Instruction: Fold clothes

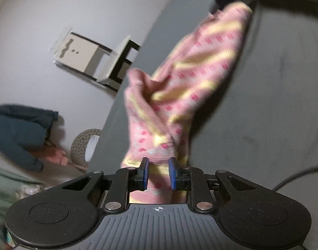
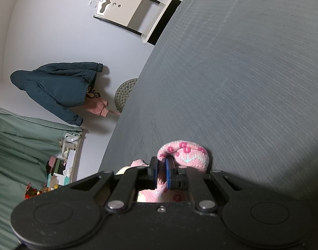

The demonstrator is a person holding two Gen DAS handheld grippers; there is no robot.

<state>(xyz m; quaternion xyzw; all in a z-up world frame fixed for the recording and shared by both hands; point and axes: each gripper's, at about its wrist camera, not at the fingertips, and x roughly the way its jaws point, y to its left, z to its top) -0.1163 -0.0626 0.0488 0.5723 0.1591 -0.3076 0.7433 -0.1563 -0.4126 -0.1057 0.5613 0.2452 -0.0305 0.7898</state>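
Right gripper [image 2: 161,171] jaws nearly closed, pinching pink sock [image 2: 186,153] above grey surface [image 2: 232,83].

A: The pink sock [image 1: 186,87] is smeared by motion in the left wrist view, so its dots and yellow stripes run together. Its lower end drops out of sight behind the left gripper [image 1: 158,174].

B: And its far tip?

A: It meets a dark blurred shape at the top edge; I cannot tell what that is.

B: In the right wrist view?

A: The right gripper [image 2: 161,174] covers most of the sock [image 2: 186,152]; only a rounded bit shows. The grey surface [image 2: 242,83] is streaked, and the clutter [image 2: 61,173] at the left is too small to tell.
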